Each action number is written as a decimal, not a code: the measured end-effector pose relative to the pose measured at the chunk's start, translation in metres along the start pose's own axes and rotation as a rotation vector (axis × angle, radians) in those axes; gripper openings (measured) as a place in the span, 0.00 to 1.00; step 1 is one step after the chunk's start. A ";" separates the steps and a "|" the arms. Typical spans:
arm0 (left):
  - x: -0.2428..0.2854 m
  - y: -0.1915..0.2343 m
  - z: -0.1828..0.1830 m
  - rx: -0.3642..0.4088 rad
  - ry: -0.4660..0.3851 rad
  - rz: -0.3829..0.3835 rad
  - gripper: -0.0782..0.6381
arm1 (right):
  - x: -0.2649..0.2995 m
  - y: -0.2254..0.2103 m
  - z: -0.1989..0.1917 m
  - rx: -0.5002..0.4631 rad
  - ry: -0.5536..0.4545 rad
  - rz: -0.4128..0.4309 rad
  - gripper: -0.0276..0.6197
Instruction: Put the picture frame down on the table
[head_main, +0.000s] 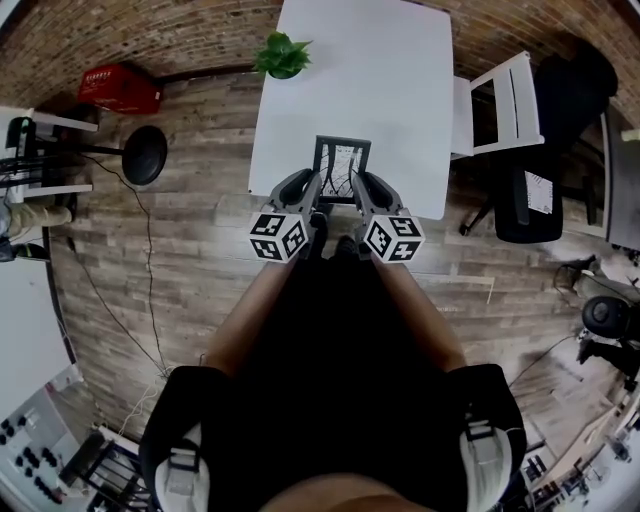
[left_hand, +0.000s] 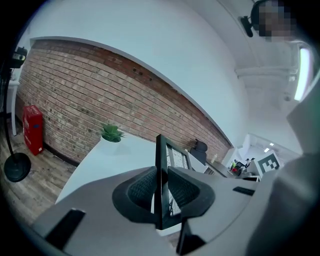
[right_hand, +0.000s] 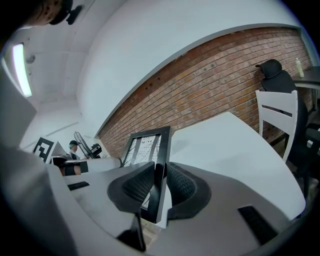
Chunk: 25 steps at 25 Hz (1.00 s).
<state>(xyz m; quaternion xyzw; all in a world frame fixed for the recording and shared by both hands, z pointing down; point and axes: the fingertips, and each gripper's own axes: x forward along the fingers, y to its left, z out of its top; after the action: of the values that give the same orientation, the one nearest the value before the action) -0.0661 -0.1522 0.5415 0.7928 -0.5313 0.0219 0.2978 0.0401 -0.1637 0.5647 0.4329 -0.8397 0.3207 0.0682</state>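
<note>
A black picture frame (head_main: 341, 168) with a pale line drawing hangs upright over the near edge of the white table (head_main: 350, 90). My left gripper (head_main: 318, 193) is shut on the frame's left side bar (left_hand: 161, 165), whose edge runs up between the ribbed pads. My right gripper (head_main: 357, 193) is shut on the right side bar (right_hand: 160, 165). Both grippers sit side by side just before the table's near edge, pointing slightly down across the tabletop. The frame's lower edge is hidden behind the jaws.
A small green potted plant (head_main: 283, 55) stands at the table's far left corner. A white chair (head_main: 503, 105) and a black office chair (head_main: 565, 95) stand to the right. A red box (head_main: 120, 88) and a black round stand base (head_main: 144, 154) sit on the wooden floor at left.
</note>
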 end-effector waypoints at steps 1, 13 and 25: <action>0.004 0.003 0.001 -0.001 0.005 -0.002 0.22 | 0.004 -0.002 0.000 0.006 0.003 -0.003 0.16; 0.054 0.033 0.002 -0.001 0.092 -0.047 0.22 | 0.048 -0.029 0.007 0.024 0.045 -0.059 0.16; 0.094 0.061 -0.017 -0.016 0.191 -0.051 0.22 | 0.083 -0.057 -0.006 0.036 0.106 -0.102 0.16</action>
<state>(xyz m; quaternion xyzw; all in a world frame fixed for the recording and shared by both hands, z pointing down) -0.0723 -0.2369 0.6158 0.7979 -0.4804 0.0853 0.3539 0.0319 -0.2405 0.6294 0.4588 -0.8059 0.3542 0.1211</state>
